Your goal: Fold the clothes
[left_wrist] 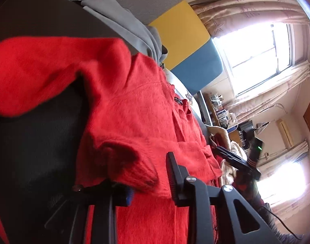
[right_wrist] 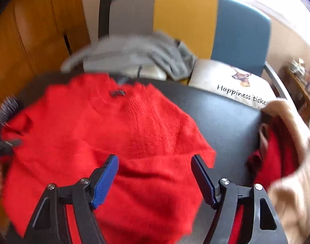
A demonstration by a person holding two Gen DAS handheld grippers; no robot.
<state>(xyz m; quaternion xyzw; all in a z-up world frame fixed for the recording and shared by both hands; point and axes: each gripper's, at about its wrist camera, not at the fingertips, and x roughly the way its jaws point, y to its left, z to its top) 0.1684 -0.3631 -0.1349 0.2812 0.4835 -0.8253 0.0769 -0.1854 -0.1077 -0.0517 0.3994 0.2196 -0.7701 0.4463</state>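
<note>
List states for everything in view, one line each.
Red sweater: spread on the black surface, sleeve folded across the front.
Left gripper: open, sleeve cuff between its fingers.
Right gripper: open, over the sweater's lower half.
Grey garment: crumpled, unfolded, behind the sweater.
Beige garment: heaped at the right.

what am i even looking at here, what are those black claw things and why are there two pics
The black claws are two hand-held grippers. A person holds one in each hand, and each carries a wide-angle camera that looks along its fingers, so you get one picture per gripper.

In the right one's view, the right gripper is open, blue-padded fingers spread over a fuzzy red sweater lying on a dark padded surface. Behind it lie a grey garment and a white printed cushion.

The left one's view is tilted sideways. The left gripper is open too, with the sweater's cuff lying between its fingers, not pinched.
</note>
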